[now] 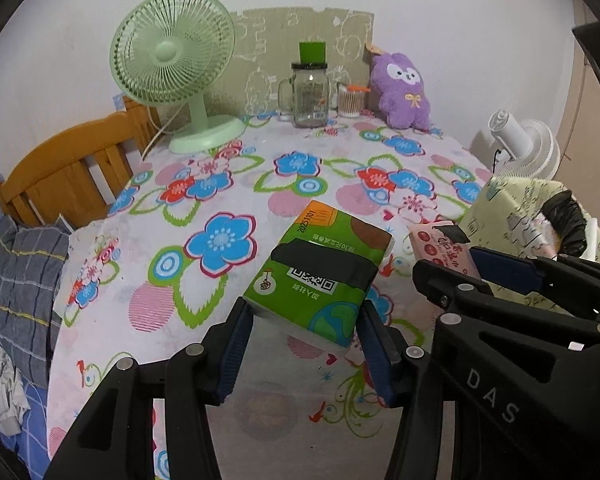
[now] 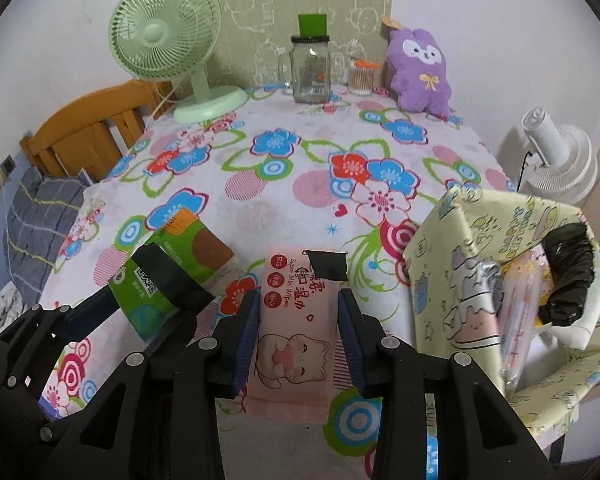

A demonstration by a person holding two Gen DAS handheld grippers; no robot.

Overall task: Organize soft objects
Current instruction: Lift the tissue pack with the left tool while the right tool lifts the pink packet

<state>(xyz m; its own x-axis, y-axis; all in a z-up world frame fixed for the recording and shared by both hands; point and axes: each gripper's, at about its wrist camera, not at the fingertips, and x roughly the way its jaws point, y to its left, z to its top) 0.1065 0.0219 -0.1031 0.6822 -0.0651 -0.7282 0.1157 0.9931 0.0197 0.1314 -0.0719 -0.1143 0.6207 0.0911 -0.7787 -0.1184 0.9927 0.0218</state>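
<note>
- Grip status: your left gripper (image 1: 304, 344) was clamped across the near end of the green plastic-wrapped tissue pack with a black tape band (image 1: 320, 276), and your right gripper (image 2: 300, 344) was clamped on the pink soft pack of mini wet wipes with a cartoon cat print (image 2: 292, 344).
- Position: you held both packs clear of the tabletop, side by side, above its near edge. The yellow fabric storage bin with cartoon prints (image 2: 460, 264) stood just to the right of the pink pack, with some items already inside.
- Handling, tissue pack: judge it as light and compressible. The film wrapper looked smooth, so it could slip if you slackened your hold. You gripped it across the short width, which suited it.
- Handling, wipes pack: judge it as floppy and somewhat heavier for its size, since wipes are damp. The far end may sag, so a hold nearer the middle would have been steadier.
- Surface: the table carried a white cloth printed with blue, red and pink flowers (image 1: 228, 184), lying fairly flat.
- Room: a pale green desk fan (image 1: 180, 68), a glass jar mug with a black lid (image 1: 309, 94), a clear tub of cotton swabs (image 1: 352, 100) and a purple plush toy (image 1: 404, 90) stood along the far edge by the wall. An orange wooden headboard (image 1: 68, 168) stood to the left, and a white fan (image 2: 560, 156) to the right.
</note>
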